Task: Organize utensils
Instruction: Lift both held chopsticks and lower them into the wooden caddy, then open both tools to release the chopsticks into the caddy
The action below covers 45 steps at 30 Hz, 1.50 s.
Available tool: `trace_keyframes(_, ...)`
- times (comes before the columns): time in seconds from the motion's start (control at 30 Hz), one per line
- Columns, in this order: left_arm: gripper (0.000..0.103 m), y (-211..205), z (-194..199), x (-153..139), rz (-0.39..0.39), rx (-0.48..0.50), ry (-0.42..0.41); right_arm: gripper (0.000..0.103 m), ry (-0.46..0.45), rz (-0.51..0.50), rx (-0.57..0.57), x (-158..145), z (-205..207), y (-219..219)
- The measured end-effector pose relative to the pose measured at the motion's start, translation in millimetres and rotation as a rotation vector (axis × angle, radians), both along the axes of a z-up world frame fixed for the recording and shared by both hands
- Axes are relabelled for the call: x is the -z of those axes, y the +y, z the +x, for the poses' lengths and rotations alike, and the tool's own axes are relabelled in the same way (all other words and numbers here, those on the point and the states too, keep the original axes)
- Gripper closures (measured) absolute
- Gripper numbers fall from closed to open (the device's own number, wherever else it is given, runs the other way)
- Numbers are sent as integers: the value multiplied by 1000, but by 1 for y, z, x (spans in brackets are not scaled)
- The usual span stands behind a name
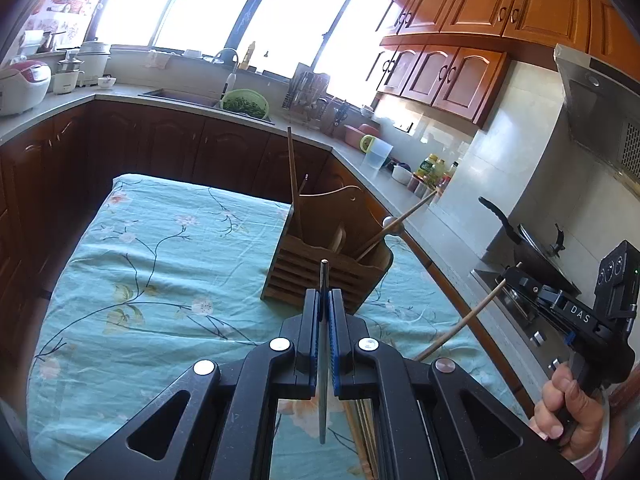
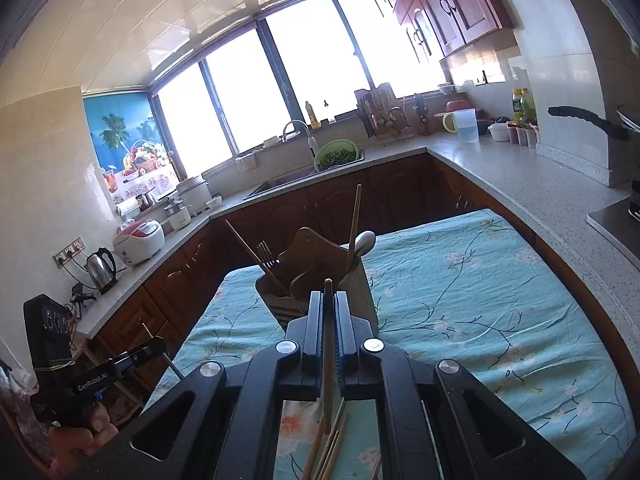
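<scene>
The right gripper (image 2: 329, 302) is clamped on a wooden chopstick (image 2: 328, 360) above a table with a teal floral cloth (image 2: 460, 280). Ahead stands a wooden utensil holder (image 2: 320, 276) with chopsticks, a fork (image 2: 266, 254) and a spoon (image 2: 362, 242). Loose chopsticks (image 2: 330, 452) lie below.

Ahead of the claw, one wooden utensil holder (image 2: 320, 276) is seen, holding two wooden chopsticks (image 2: 353, 222), one fork (image 2: 265, 254) and one spoon (image 2: 364, 242). Beneath the claw, several loose chopsticks (image 2: 330, 450) are seen, too overlapped for counting.
</scene>
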<state>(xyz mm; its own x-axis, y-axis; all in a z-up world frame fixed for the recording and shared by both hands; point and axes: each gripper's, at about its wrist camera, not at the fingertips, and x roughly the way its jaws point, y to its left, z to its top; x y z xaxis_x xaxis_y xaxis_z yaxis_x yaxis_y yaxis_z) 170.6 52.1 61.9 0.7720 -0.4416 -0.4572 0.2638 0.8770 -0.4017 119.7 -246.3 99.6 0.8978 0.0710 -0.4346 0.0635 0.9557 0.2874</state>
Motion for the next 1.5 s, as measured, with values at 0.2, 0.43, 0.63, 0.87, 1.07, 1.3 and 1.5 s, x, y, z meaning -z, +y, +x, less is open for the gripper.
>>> trace_keyframes(0.2, 101, 6, 5, -3, -20, -17, -5, 98, -6, 1, 3, -1, 2, 1)
trace_keyframes(0.43, 101, 12, 18, -23, -35, -45, -77, 98, -59, -16, 10, -20, 12, 0)
trace_keyframes(0.63, 101, 11, 40, -49, -47, -76, -180, 98, -139, -35, 34, -47, 33, -5)
trace_keyframes(0.87, 101, 5, 77, -72, -65, -137, -304, 98, -213, -56, 65, -75, 66, -12)
trace_keyframes(1.07, 101, -14, 111, -48, -58, -190, -340, 98, -232, -90, 94, -70, 96, -12)
trace_keyframes(1.3, 101, -41, 140, 2, -43, -227, -283, 98, -194, -115, 112, -29, 115, -5)
trace_keyframes(1.5, 100, -55, 156, 23, -6, -215, -248, 98, -139, -106, 118, 5, 120, -6)
